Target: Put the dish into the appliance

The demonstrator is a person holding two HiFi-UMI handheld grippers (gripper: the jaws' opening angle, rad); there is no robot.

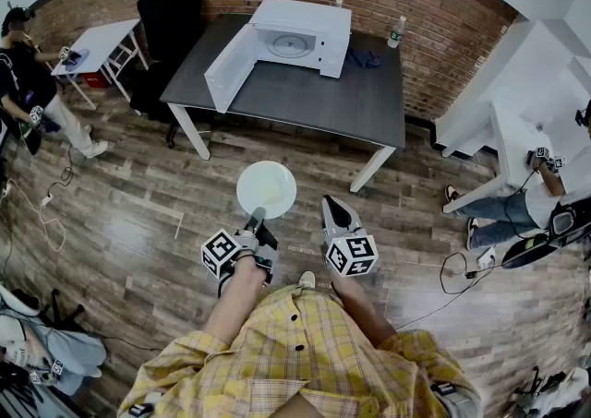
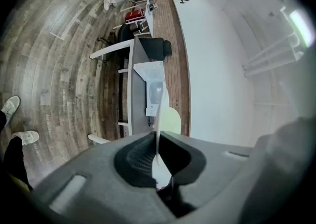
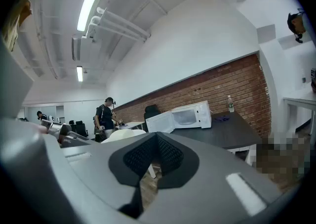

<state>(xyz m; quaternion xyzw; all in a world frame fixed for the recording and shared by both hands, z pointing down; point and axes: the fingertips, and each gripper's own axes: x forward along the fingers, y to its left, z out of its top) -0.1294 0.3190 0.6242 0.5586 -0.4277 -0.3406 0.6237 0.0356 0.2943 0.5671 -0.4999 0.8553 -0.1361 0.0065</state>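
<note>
A round white plate (image 1: 266, 188) is held by its near rim over the wooden floor, with my left gripper (image 1: 256, 218) shut on it. In the left gripper view the plate (image 2: 161, 112) shows edge-on between the pads of the left gripper (image 2: 157, 154). My right gripper (image 1: 332, 209) hangs beside the plate, to its right, shut and empty; in its own view the right gripper (image 3: 157, 141) has its pads together. The white microwave (image 1: 300, 38) stands on the dark table (image 1: 314, 98) ahead, its door (image 1: 229, 67) swung wide open to the left. The microwave (image 3: 190, 115) also shows in the right gripper view.
A black chair (image 1: 171, 10) stands left of the table. A bottle (image 1: 396, 33) and a blue cloth (image 1: 364, 58) lie right of the microwave. White desks (image 1: 517, 130) with a seated person are at the right, another person (image 1: 28, 84) at the left. Cables (image 1: 452, 268) cross the floor.
</note>
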